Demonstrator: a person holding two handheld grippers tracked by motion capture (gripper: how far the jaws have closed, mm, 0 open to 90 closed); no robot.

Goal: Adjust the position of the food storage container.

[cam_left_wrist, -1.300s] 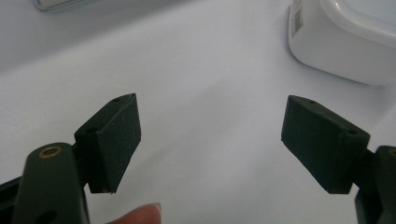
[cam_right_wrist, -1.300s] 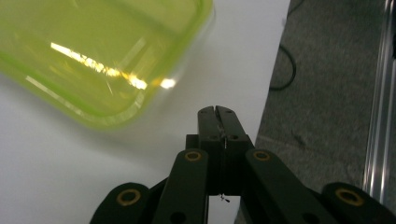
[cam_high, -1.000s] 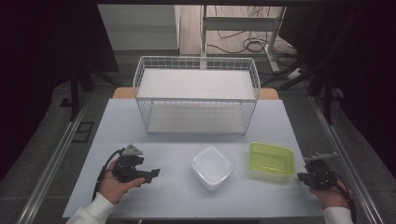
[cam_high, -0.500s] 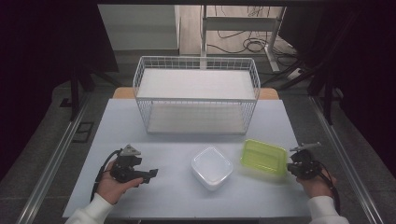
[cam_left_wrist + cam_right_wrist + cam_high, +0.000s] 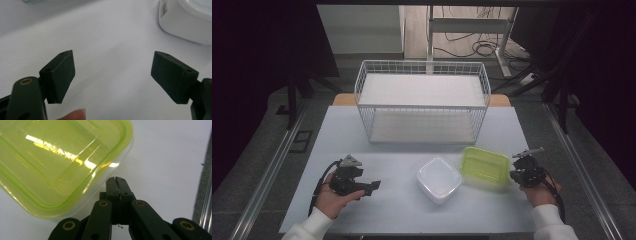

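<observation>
**High view: right tool at the green container's edge**

The right tool [image 5: 518,170] sits low over the worktop [image 5: 402,200], held from behind by a hand whose sleeve enters at the bottom right. Its jaws are pressed fully together with nothing between them, tips just beside the near corner of the green container [image 5: 485,164]; whether they touch it I cannot tell. That container lies right of the white container [image 5: 438,179], in front of the wire basket [image 5: 422,102]. The left tool [image 5: 373,186] rests level near the worktop's left side, jaws spread wide and empty, pointing toward the white container.
</observation>
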